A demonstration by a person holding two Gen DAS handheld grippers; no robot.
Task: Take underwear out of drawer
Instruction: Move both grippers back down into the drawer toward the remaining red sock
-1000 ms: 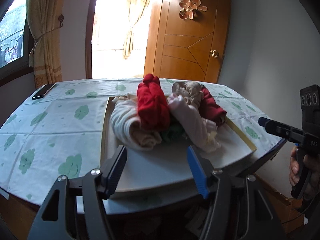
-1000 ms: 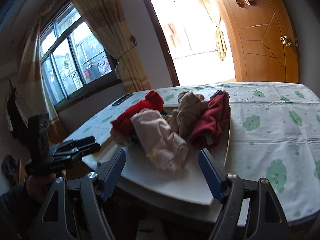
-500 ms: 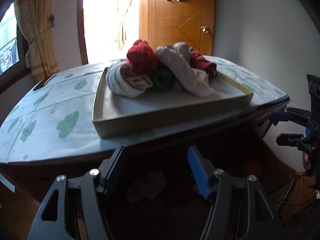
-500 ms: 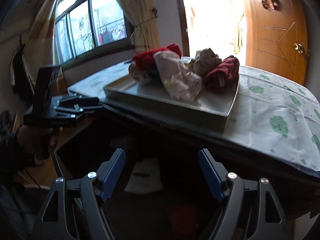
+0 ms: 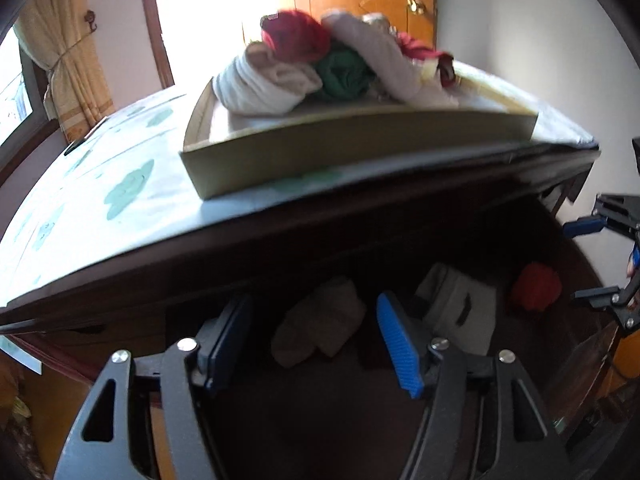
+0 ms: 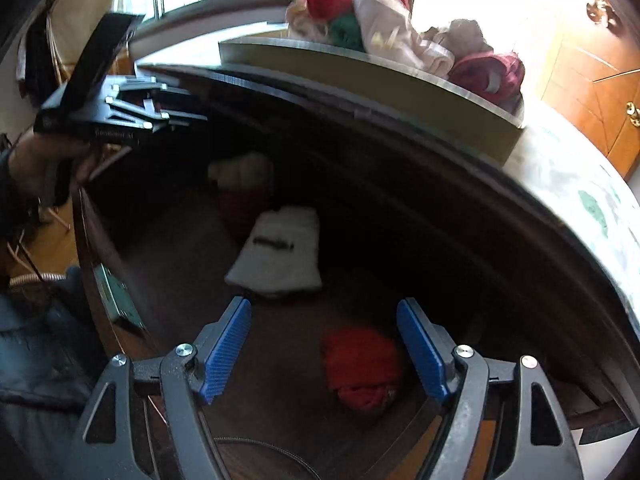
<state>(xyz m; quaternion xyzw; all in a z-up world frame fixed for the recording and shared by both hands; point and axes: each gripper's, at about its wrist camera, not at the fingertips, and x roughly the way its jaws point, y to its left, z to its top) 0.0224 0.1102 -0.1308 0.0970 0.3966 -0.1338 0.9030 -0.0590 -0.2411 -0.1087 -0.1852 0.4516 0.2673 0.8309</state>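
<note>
Daylight from a doorway washes the room behind the counter (image 5: pixel 100 184), whose pale cloth carries green cloud prints. On it sits a shallow tray (image 5: pixel 360 148) heaped with rolled garments (image 5: pixel 320 64) in white, red, green and pink.

Below the counter's dark edge we look down into an open drawer (image 6: pixel 184 264) of dark wood, where the underwear lies in dim light. From the left wrist view we see a beige roll (image 5: pixel 320 322) between the fingers of our left tool (image 5: pixel 316 344), a white folded piece (image 5: pixel 460 312) just to its right, and a red bundle (image 5: pixel 534 286) farther right. Our left tool's jaws are opening, with nothing pressed between the pads; the beige roll lies beyond them (whether it is close enough to touch we cannot tell).

From the right wrist view, our right tool (image 6: pixel 324 352) stands wide open above the drawer, the red bundle (image 6: pixel 360 368) showing between its blue pads (image 6: pixel 224 352) but untouched. The white folded piece (image 6: pixel 280 252) lies farther in, with a cream-and-red item (image 6: pixel 240 188) behind it. The counter's overhanging edge shades the back of the drawer.
</note>
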